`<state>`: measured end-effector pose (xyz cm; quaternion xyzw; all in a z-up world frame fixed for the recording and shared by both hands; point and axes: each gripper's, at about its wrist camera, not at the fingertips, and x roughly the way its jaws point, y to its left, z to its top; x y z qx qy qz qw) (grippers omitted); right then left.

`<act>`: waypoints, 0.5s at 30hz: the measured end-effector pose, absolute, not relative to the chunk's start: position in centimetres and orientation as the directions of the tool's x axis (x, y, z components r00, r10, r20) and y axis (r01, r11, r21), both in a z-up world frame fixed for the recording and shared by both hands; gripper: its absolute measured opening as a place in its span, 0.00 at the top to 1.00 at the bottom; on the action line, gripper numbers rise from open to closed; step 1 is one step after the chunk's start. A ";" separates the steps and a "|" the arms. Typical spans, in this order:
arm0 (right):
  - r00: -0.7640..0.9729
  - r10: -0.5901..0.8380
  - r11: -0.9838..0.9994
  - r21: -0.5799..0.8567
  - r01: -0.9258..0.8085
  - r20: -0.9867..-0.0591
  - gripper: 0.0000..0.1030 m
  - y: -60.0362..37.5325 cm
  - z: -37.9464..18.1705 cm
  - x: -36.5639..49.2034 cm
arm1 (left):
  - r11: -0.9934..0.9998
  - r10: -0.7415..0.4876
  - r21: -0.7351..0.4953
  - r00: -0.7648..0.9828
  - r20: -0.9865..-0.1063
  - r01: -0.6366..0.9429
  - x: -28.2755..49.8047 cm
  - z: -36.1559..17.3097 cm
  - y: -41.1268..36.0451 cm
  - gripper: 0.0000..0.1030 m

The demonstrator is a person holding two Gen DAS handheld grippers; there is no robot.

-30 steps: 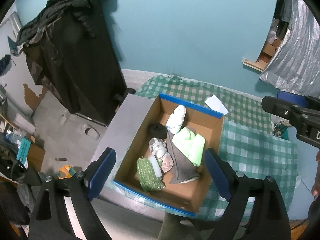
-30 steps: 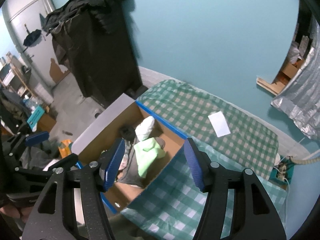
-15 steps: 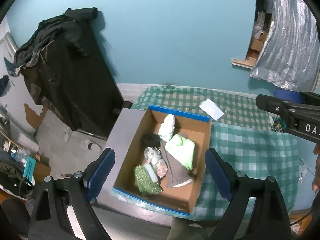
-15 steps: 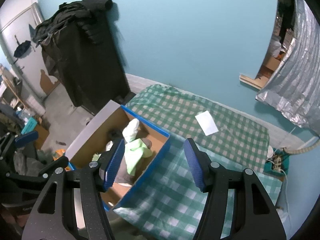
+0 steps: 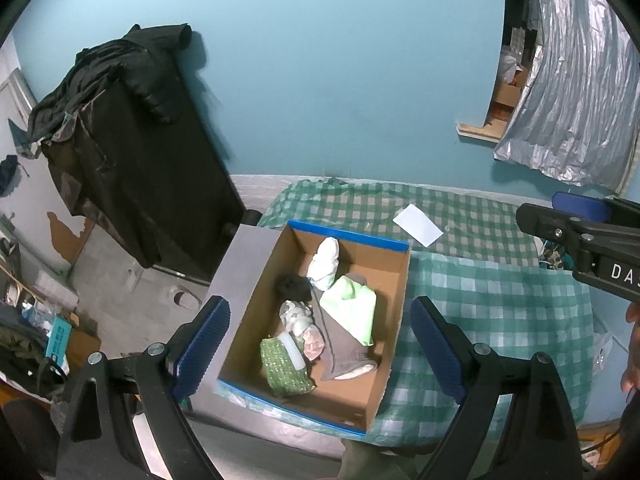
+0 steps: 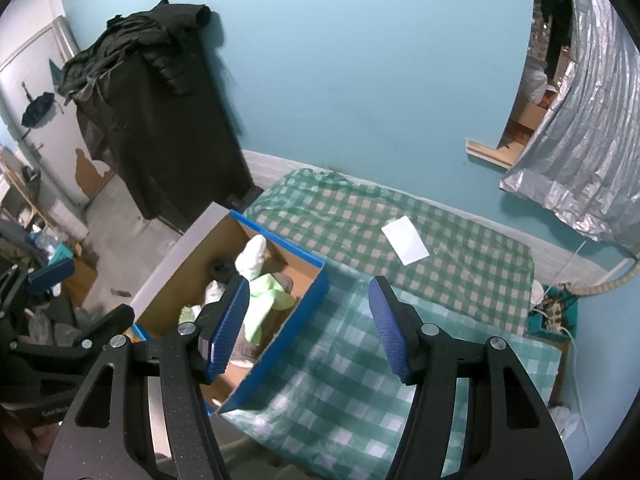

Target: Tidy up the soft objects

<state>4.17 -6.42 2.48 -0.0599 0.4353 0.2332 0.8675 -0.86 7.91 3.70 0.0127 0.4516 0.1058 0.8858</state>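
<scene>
A blue-rimmed cardboard box (image 5: 394,280) sits on the green checked tablecloth (image 5: 500,312). It holds several soft things: a white bundle (image 5: 326,262), a black ball (image 5: 294,286), a light green cloth (image 5: 350,306), a grey cloth (image 5: 344,350), a green knit piece (image 5: 282,372). The box (image 6: 280,344) and green cloth (image 6: 264,304) also show in the right wrist view. My left gripper (image 5: 320,350) is open and empty, high above the box. My right gripper (image 6: 308,322) is open and empty, high above the box's right wall.
A white paper (image 5: 418,226) lies on the cloth beyond the box. A black rack draped with dark coats (image 5: 132,152) stands left against the teal wall. Silver foil sheeting (image 5: 568,92) hangs at the right. Clutter covers the floor at the left (image 5: 48,340).
Both grippers have risen and pulled back from the box, which looks smaller and lower in both views. Both stay open and empty.
</scene>
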 end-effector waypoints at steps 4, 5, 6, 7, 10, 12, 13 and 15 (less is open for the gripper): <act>0.517 0.352 0.884 0.094 -0.459 -0.781 0.41 -6.7 2.6 4.0 | 0.977 0.198 0.116 0.567 -0.799 -0.179 -0.9 3.7 7.7 0.10; 0.517 0.352 0.883 0.094 -0.459 -0.780 0.41 -6.8 2.6 4.0 | 0.977 0.197 0.114 0.566 -0.800 -0.179 -0.9 3.7 7.6 0.10; 0.516 0.351 0.883 0.093 -0.459 -0.781 0.40 -6.8 2.6 4.0 | 0.977 0.196 0.113 0.566 -0.801 -0.179 -1.0 3.7 7.6 0.10; 0.517 0.351 0.884 0.094 -0.458 -0.781 0.40 -6.8 2.6 4.0 | 0.977 0.197 0.114 0.565 -0.801 -0.180 -1.1 3.7 7.5 0.10; 0.516 0.353 0.882 0.094 -0.461 -0.781 0.40 -6.9 2.7 3.9 | 0.977 0.200 0.116 0.562 -0.802 -0.181 -1.2 3.6 7.3 0.10; 0.516 0.352 0.883 0.094 -0.460 -0.781 0.40 -7.0 2.7 3.9 | 0.976 0.202 0.119 0.560 -0.803 -0.182 -1.3 3.6 7.2 0.10; 0.516 0.353 0.883 0.095 -0.460 -0.781 0.40 -6.9 2.7 3.9 | 0.976 0.202 0.118 0.560 -0.804 -0.183 -1.4 3.6 7.1 0.10; 0.516 0.352 0.883 0.095 -0.459 -0.781 0.40 -7.0 2.7 3.9 | 0.976 0.201 0.117 0.558 -0.805 -0.182 -1.5 3.6 7.0 0.10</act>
